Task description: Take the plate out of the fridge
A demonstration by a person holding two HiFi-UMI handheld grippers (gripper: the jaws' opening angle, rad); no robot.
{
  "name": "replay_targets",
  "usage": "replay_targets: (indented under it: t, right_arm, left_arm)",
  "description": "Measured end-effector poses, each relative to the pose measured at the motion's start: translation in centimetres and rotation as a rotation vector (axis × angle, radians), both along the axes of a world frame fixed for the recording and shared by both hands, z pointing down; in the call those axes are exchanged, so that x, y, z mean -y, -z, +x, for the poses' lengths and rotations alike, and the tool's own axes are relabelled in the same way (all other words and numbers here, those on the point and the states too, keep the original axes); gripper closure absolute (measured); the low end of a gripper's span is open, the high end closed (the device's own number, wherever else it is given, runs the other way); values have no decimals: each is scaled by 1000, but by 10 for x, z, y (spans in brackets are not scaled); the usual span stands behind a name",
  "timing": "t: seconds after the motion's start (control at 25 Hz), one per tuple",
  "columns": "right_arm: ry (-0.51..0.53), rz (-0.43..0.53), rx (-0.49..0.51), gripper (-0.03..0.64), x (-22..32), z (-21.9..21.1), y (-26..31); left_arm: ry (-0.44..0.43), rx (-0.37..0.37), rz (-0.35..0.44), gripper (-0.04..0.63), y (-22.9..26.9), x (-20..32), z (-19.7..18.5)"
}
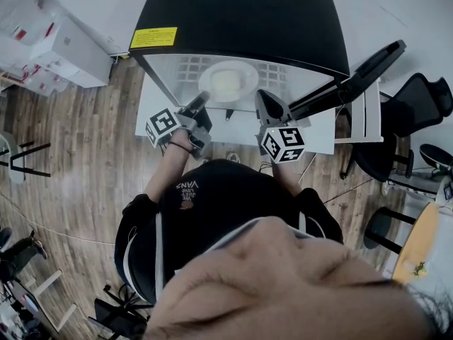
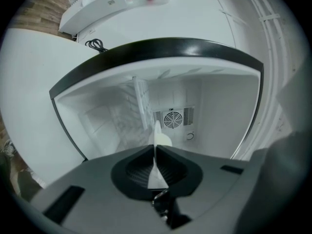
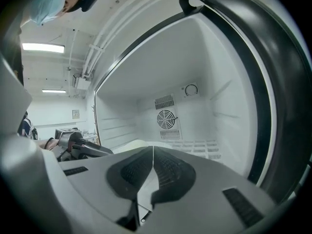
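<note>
Two jaw pairs, both reaching into the open fridge (image 1: 241, 13). L gripper (image 2: 155, 149): jaws nearly together, pads pinched on the thin white rim of the plate (image 2: 164, 139), which shows edge-on betw them & pokes out just past the tips. In the head view that grip is on the plate's near-left edge. The rest of the plate lies flat beyond the tips on the wire shelf (image 1: 272, 71), inside the fridge, not yet out. R gripper (image 3: 153, 148): jaws fully together, nothing betw them, tips just beside the plate's near-right edge, contact not clear. In the R gripper view the plate is a pale curve low & left of the tips, w/ the L gripper further left at its rim. Straight ahead of both sets of tips, on the white back wall, a round fan grille (image 3: 165, 118). Beyond the fingers in the head view sits the fridge's black top w/ a yellow label (image 1: 153, 37) at its left corner. Right of the R tips the black door (image 1: 354, 76) stands swung open. Behind the fingers come the marker cubes (image 1: 161, 125), then the person's dark top (image 1: 226, 197)
</note>
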State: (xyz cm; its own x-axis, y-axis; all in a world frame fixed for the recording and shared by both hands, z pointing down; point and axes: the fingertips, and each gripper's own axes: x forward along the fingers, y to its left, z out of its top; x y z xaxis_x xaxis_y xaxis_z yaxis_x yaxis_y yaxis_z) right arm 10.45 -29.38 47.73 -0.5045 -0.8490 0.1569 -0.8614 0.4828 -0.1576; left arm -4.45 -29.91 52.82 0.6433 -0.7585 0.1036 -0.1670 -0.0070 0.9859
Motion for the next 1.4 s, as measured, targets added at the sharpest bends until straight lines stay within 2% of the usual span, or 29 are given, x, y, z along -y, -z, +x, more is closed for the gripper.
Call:
replay_targets:
  t: [0.24,0.56,0.72,0.92,1.08,1.28,1.4]
  right_arm:
    - [-8,-53,22,603,2,-1,-17]
    - [-55,-107,150,603,8,7,-22]
    - [-47,-121,175,601,9,6,-23]
    - [-35,-172,217,548,11,1,-31]
    - [-27,-206,293,528,13,0,-33]
    - [-22,-269,437,511,17,-1,-36]
    - [-13,-298,492,467,20,-3,-38]
  left_arm:
    - [1,-4,-2,566,0,-1,-1]
    - [3,-8,-6,566,-1,-1,-2]
    - [5,-12,-8,566,-2,-1,-2]
    - [7,-18,-13,566,-3,-1,-3]
    - [8,-22,-14,566,-3,-1,-3]
    - [14,-25,-13,566,-2,0,-5]
    - [14,-22,-10,566,-3,0,-5]
